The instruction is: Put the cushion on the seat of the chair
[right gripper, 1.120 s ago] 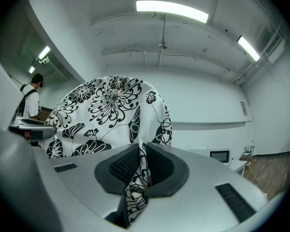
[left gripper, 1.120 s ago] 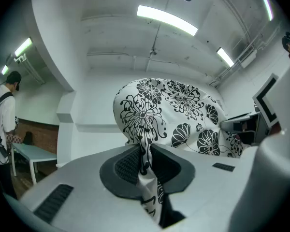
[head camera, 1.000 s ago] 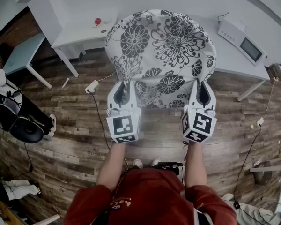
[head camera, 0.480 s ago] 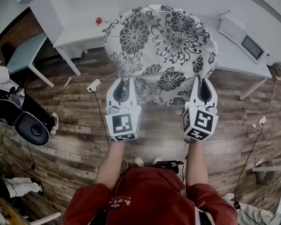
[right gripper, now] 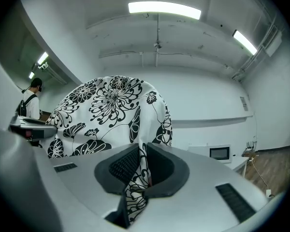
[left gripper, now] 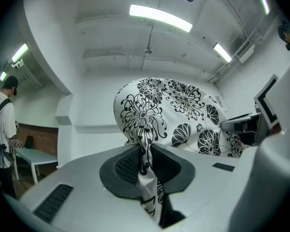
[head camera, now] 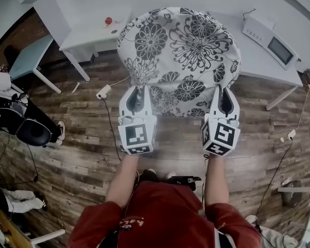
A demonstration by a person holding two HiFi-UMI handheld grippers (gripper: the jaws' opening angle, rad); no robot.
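A large white cushion [head camera: 183, 50] with black flower print hangs in the air in front of me, held by its near edge. My left gripper [head camera: 138, 98] is shut on its left corner and my right gripper [head camera: 225, 100] is shut on its right corner. In the left gripper view the cushion [left gripper: 179, 115] bulges up and to the right, its fabric pinched between the jaws of the left gripper [left gripper: 145, 161]. In the right gripper view the cushion [right gripper: 106, 117] rises up and to the left from the shut right gripper [right gripper: 141, 166]. No chair seat shows in any view.
A white table [head camera: 90, 37] with a small red thing [head camera: 108, 21] stands at the back left; a white desk carrying a microwave [head camera: 271, 37] is at the back right. Cables and a power strip [head camera: 103, 92] lie on the wooden floor. A person [left gripper: 2, 129] stands far left.
The cushion and both grippers have barely shifted. The head view has drifted slightly, and the things at the far left moved a little in frame.
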